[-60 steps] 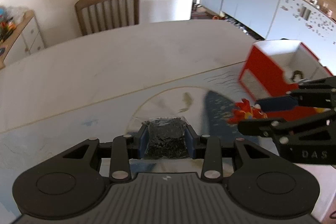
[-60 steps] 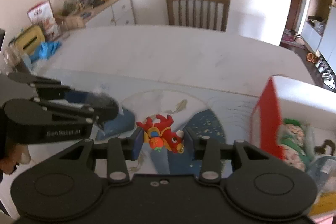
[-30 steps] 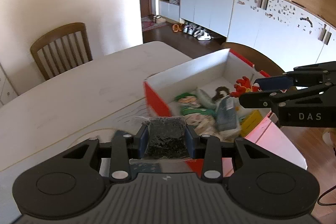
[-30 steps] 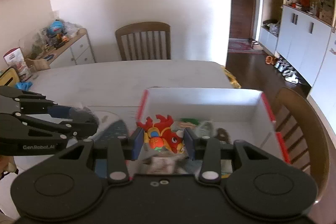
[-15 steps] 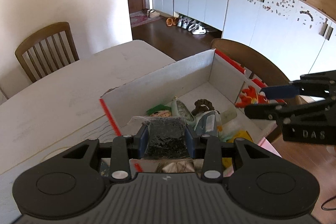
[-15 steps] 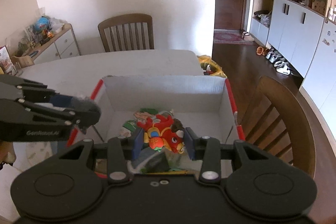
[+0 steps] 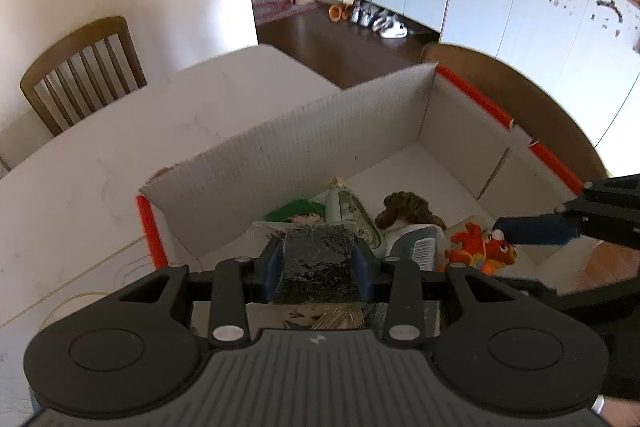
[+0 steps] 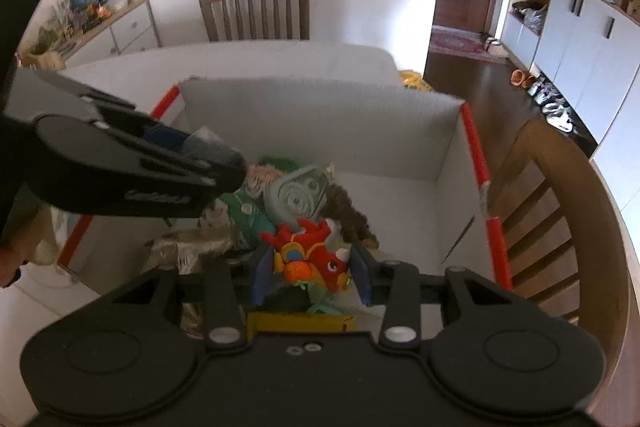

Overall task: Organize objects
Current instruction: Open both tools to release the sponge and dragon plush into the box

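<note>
My left gripper is shut on a clear packet of dark granules and holds it over the near left part of a white cardboard box with red edges. My right gripper is shut on a small red toy bull and holds it over the box. The bull also shows in the left wrist view. The left gripper shows as a blurred black shape at the left of the right wrist view.
Inside the box lie a green packet, a grey-green pouch, a brown curly object and a yellow pack. The box sits on a white table. Wooden chairs stand at the far side and close on the right.
Both grippers have carried their objects from the table mat to over the box and moved lower and closer to its contents. Both grips are unchanged.
</note>
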A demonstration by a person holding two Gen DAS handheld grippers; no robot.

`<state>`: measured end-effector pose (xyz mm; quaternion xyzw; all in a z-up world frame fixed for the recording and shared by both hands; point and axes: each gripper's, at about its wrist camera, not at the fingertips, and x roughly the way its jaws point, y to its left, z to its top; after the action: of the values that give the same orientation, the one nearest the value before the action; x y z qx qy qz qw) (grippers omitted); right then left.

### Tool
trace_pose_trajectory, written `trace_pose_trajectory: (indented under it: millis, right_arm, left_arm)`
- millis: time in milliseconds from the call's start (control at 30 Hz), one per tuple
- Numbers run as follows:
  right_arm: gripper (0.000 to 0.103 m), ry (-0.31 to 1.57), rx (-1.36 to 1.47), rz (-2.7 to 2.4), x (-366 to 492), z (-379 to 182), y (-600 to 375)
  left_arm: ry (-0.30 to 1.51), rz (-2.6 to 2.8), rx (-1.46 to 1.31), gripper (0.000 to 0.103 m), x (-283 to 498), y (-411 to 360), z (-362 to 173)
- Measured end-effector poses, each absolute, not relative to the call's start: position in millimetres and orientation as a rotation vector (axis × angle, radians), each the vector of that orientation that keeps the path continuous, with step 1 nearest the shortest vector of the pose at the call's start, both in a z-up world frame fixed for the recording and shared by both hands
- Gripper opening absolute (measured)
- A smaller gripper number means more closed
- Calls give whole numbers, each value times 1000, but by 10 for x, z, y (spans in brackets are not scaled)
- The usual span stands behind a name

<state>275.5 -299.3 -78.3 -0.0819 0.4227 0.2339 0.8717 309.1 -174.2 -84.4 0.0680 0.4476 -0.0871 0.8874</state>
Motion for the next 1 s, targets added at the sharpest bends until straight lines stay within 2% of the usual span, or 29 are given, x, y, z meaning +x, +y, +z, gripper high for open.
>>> trace_pose_trajectory:
  millis: [400, 800, 867, 933, 1000]
  right_arm:
    - [40, 937, -204, 500, 2860, -988, -2942]
    - [44, 942, -189, 496, 2858, -996, -2972]
    - [46, 936, -185, 496, 2849, -979, -2990]
    - [48, 931, -183, 494, 2832, -959, -3007]
    - [50, 926, -176, 492, 2819, -935, -3020]
  left_arm:
    - [1014, -176, 192, 38, 3275, -1832, -1174]
    - [1015, -181, 197, 39, 3264, -1839, -1182]
    - [1005, -180, 194, 43, 3233, -1834, -1160]
    - [993, -182, 190, 54, 3196, -1833, -1131]
    - [978, -182, 186, 58, 3154, -1832, -1093]
